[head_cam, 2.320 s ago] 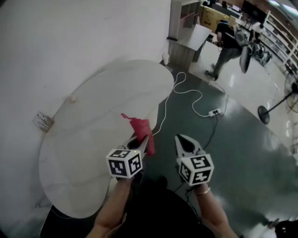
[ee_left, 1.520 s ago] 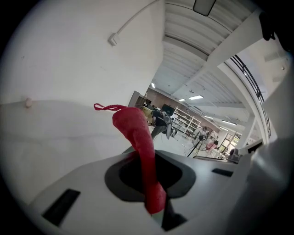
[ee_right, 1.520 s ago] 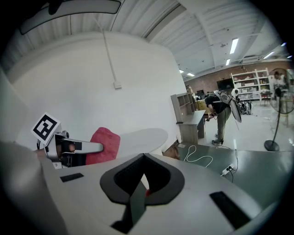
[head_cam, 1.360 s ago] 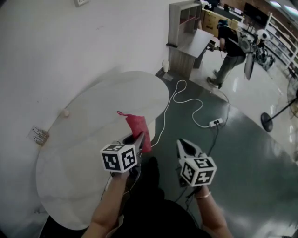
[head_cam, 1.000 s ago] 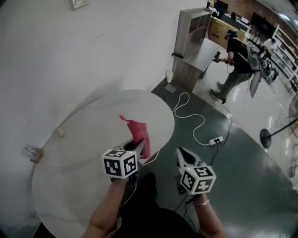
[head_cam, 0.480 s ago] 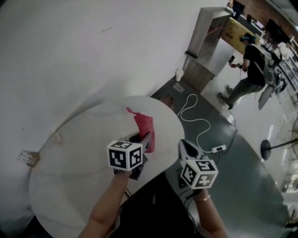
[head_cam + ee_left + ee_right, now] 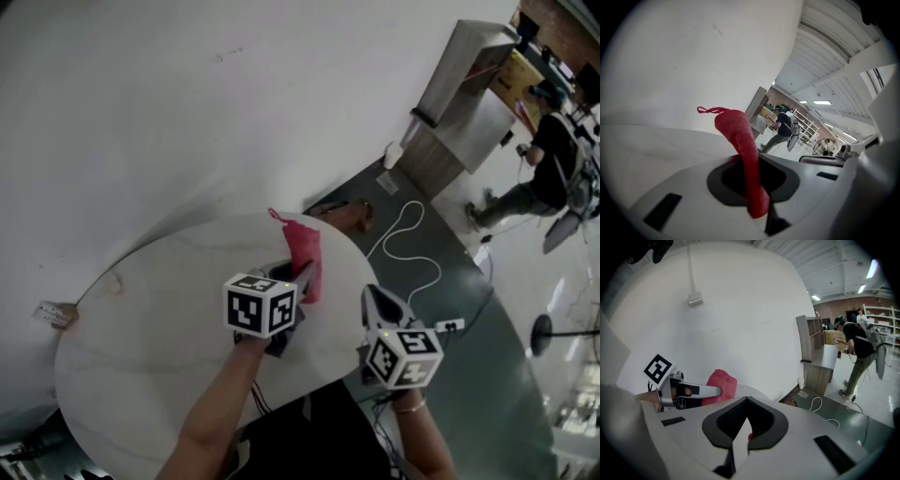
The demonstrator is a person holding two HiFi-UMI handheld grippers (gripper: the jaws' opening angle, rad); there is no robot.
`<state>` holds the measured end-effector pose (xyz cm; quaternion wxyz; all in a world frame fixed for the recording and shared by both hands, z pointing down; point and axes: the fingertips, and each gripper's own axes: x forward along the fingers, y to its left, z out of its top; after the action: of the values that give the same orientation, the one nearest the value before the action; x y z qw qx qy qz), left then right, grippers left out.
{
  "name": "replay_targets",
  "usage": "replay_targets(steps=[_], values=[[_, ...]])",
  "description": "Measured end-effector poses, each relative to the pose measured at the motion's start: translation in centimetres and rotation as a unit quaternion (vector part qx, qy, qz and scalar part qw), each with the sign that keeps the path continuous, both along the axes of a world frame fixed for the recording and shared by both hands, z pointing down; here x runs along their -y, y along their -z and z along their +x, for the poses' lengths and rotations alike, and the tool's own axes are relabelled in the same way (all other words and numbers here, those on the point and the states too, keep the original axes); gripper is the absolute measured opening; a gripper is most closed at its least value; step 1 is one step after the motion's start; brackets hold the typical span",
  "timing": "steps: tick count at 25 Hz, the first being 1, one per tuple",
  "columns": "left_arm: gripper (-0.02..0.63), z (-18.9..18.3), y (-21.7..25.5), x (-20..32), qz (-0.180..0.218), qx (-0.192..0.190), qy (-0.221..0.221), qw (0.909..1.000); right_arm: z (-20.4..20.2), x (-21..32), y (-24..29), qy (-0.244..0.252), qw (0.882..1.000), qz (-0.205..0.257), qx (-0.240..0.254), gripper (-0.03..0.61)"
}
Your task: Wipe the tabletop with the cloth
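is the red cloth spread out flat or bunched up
Bunched up. The cloth stands out of the shut left gripper as a narrow crumpled roll, not laid flat.

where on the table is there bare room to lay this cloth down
Most of the table is bare: the wide stretch between the wall, the near edge and the left tool. Crowded only at the right end, where that tool grips the cloth and the right tool sits by the rim.

Bright, even overhead light; ceiling strips [image 7: 813,102] blown out. Strong fisheye, black vignetted corners in both gripper views.
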<state>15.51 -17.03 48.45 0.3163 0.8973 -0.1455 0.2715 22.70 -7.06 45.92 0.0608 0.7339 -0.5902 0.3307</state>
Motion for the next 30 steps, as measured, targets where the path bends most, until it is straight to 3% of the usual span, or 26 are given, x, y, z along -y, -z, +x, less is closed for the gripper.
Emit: replay_targets(steps=[9, 14, 21, 30], values=[[0.048, 6.8, -1.6, 4.0, -0.01, 0.004, -0.003, 0.9999, 2.3, 3.7, -1.9, 0.043, 0.999, -0.013, 0.019, 0.003], [0.048, 7.4, -4.1, 5.0, -0.01, 0.051, 0.003, 0.9986, 1.8, 4.8, -3.0, 0.067, 0.997, -0.023, 0.04, 0.003], [0.048, 2.9, -5.5, 8.6, -0.013, 0.094, 0.049, 0.9943, -0.6, 6.7, -3.9, 0.106, 0.992, -0.036, 0.051, 0.003], [0.048, -9.0, -5.6, 14.0, -0.021, 0.119, 0.173, 0.9774, -4.8, 8.7, -3.2, 0.166, 0.984, -0.038, 0.046, 0.003]])
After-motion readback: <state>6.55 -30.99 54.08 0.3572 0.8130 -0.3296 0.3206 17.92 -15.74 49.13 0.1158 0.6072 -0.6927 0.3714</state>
